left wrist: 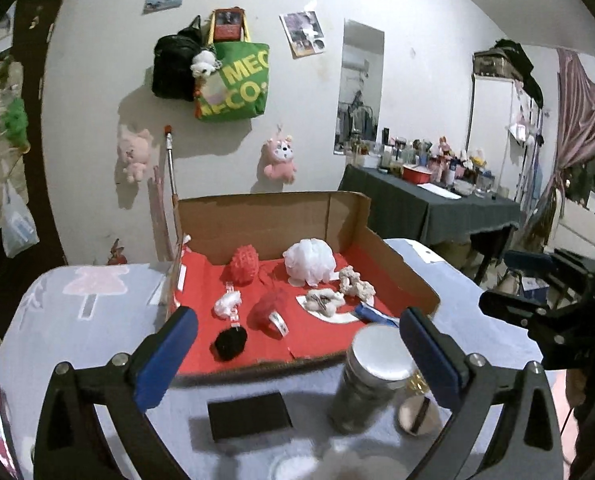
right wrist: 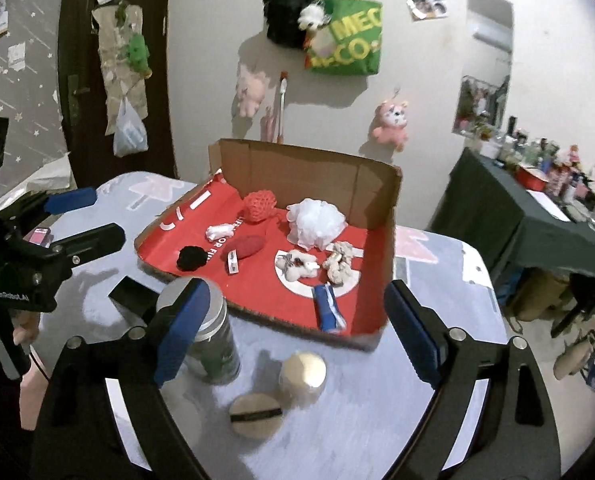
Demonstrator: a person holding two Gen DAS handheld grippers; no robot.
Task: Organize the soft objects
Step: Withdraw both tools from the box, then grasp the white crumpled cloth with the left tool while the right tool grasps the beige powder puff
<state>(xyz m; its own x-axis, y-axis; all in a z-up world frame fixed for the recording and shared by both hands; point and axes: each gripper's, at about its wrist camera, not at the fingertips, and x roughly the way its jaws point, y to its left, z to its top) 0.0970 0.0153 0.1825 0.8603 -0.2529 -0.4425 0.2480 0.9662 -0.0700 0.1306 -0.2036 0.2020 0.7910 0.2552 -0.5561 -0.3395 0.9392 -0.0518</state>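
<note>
Cardboard box [right wrist: 377, 200], red-lined, holds your white mesh pouf [right wrist: 316, 222], red knitted ball [right wrist: 259, 207], black pompom [right wrist: 191, 258] and beige plush toys [right wrist: 297, 266]. Your left gripper [left wrist: 297, 354] and right gripper [right wrist: 297, 328] hover wide, empty, before it.

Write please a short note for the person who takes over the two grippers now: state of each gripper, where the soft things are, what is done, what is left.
Left gripper: open, empty.
Right gripper: open, empty.
In the cardboard box: white mesh pouf, red knitted ball, red pouch, black scrunchie, small white piece, two beige plush pieces, blue packet.
Outside the box, on the table: round puff, silver-lidded jar, cream jar, black card.
Left: probably the puff, if it counts as soft.
</note>
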